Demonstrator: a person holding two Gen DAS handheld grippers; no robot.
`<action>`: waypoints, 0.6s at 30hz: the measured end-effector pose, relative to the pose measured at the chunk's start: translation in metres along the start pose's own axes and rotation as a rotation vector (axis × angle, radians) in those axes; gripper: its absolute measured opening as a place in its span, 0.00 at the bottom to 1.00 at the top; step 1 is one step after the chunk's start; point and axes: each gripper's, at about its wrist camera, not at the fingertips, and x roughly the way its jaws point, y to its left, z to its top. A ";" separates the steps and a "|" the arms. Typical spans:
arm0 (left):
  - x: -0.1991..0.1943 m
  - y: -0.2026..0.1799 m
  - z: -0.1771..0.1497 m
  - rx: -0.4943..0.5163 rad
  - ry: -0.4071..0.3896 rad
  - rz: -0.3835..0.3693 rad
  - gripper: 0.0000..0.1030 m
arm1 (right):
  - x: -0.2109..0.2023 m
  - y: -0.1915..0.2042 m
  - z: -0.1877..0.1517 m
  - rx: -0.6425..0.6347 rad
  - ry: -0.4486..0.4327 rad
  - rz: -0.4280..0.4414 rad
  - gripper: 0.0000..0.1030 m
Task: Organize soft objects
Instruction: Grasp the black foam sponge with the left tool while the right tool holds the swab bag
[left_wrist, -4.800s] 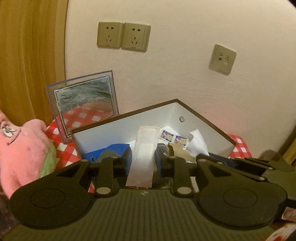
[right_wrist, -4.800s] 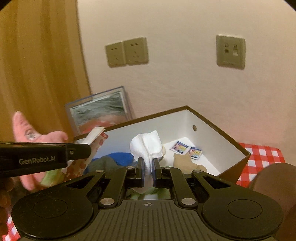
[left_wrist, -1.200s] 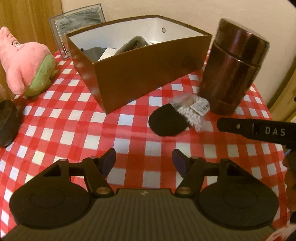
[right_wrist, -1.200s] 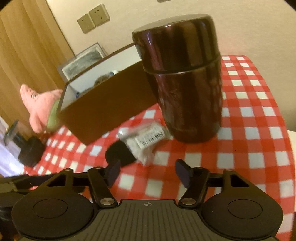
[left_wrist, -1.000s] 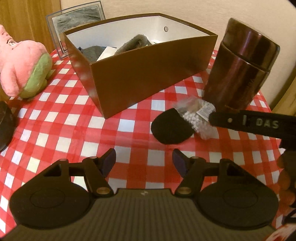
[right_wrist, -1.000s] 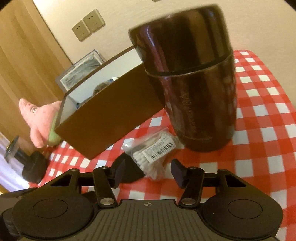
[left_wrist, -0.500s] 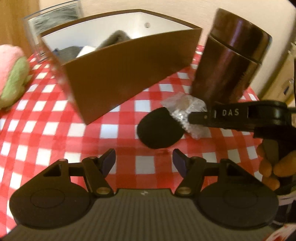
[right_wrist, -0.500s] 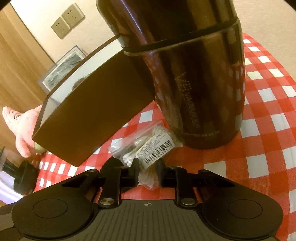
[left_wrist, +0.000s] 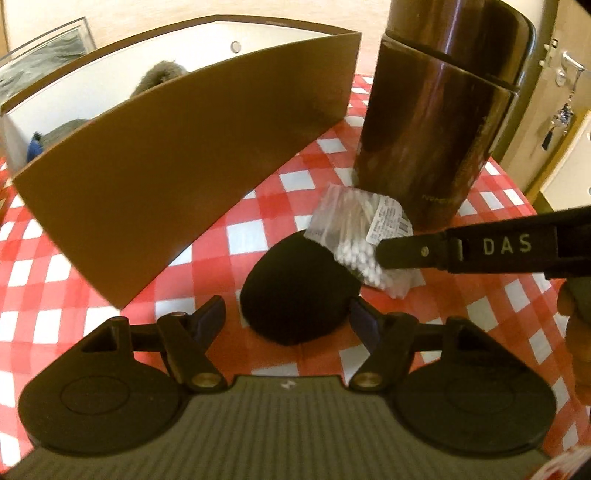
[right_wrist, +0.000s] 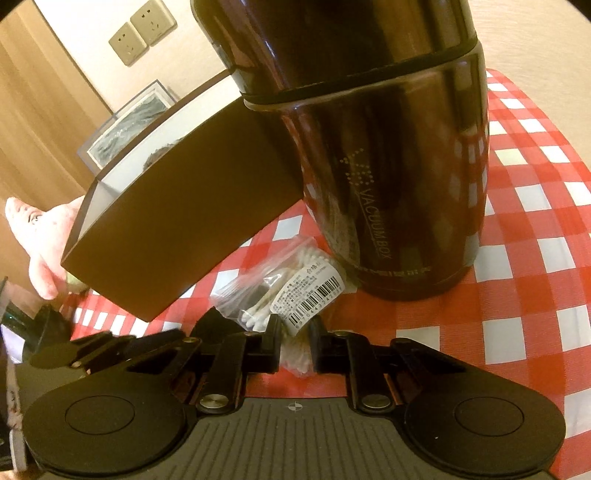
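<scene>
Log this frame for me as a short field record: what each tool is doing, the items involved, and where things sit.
right tool: shut on the bag of cotton swabs
left tool: open, either side of the black pad
bag position: on the checked tablecloth, overlapping the pad's edge, beside the flask
brown box: behind the pad, already holds soft items
pink plush toy: outside the box, far left

A red-and-white checked cloth (left_wrist: 255, 236) covered the table; the box (left_wrist: 192, 147) was brown outside, white within; the flask (right_wrist: 388, 166) glossy dark brown; the pad (left_wrist: 295, 295) black.
</scene>
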 end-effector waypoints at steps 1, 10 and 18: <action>0.002 0.000 0.000 0.005 -0.007 -0.008 0.67 | 0.000 0.000 0.000 0.000 0.001 -0.001 0.15; -0.009 0.007 -0.011 -0.034 -0.049 0.001 0.52 | -0.008 0.000 -0.003 -0.029 0.030 0.004 0.14; -0.044 0.022 -0.047 -0.148 -0.008 0.091 0.52 | -0.019 0.010 -0.015 -0.270 0.100 0.015 0.14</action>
